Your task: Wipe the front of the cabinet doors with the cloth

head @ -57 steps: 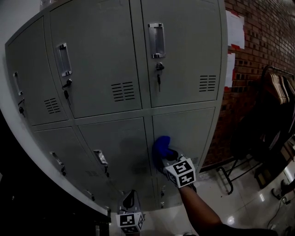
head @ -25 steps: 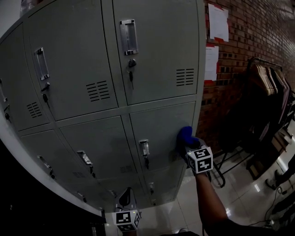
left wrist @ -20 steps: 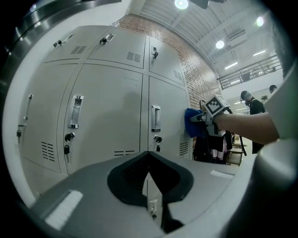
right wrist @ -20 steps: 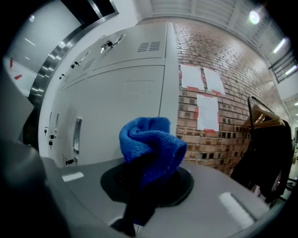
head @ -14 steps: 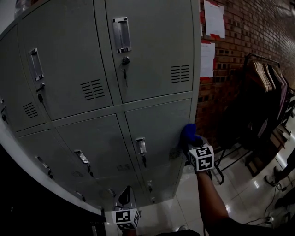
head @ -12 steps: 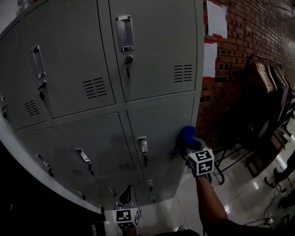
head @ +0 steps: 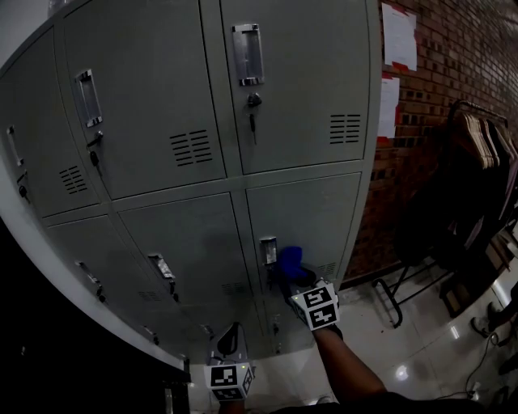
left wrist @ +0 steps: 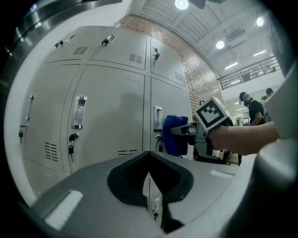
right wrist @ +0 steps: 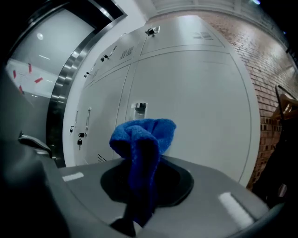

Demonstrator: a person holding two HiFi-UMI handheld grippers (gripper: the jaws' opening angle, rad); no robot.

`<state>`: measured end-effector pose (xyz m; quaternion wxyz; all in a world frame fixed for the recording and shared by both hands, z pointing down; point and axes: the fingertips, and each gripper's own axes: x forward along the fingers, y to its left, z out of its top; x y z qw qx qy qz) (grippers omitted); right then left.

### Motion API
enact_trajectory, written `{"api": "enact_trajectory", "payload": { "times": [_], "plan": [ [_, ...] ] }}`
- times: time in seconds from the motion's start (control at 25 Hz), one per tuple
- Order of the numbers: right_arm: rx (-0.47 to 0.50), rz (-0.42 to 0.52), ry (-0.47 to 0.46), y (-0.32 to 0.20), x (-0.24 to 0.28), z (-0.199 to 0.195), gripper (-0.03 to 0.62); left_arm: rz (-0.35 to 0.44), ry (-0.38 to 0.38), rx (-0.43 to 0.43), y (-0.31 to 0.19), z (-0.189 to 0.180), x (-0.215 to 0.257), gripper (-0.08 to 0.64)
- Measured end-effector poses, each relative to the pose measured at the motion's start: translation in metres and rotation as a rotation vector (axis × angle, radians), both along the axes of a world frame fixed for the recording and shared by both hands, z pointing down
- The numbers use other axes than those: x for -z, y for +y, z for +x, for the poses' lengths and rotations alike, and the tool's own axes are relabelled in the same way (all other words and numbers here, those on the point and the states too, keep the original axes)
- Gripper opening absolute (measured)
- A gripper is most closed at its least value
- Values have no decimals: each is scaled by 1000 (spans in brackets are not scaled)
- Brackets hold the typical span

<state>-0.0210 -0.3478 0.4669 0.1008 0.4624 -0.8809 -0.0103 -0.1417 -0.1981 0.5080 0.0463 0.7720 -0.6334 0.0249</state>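
My right gripper (head: 304,285) clamps the blue cloth (head: 289,260) at the lower-right locker door (head: 320,214) beside its handle (head: 268,250), so I should press evenly and skirt that handle, my left gripper (head: 230,346) idle below, jaws together on nothing.

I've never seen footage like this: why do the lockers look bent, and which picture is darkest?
Head view: darkest, with wide-angle bowing of the cabinet and glare on the floor. Left gripper view: brightest, ceiling lights flaring, dark round rim. Right gripper view: cloth looms large.
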Motion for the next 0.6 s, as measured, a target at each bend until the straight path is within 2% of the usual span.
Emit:
{"api": "enact_trajectory", "payload": {
  "times": [0.12, 0.24, 0.6],
  "plan": [
    [29, 0, -15, -2, -3, -16, 57, -1, 1, 12, 2, -8, 0, 14],
    [34, 12, 18, -7, -5, -27, 57, 1, 0, 25, 3, -14, 1, 14],
    [64, 7, 53, -13, -6, -17, 61, 5, 11, 90, 0, -38, 1, 14]
  ]
}}
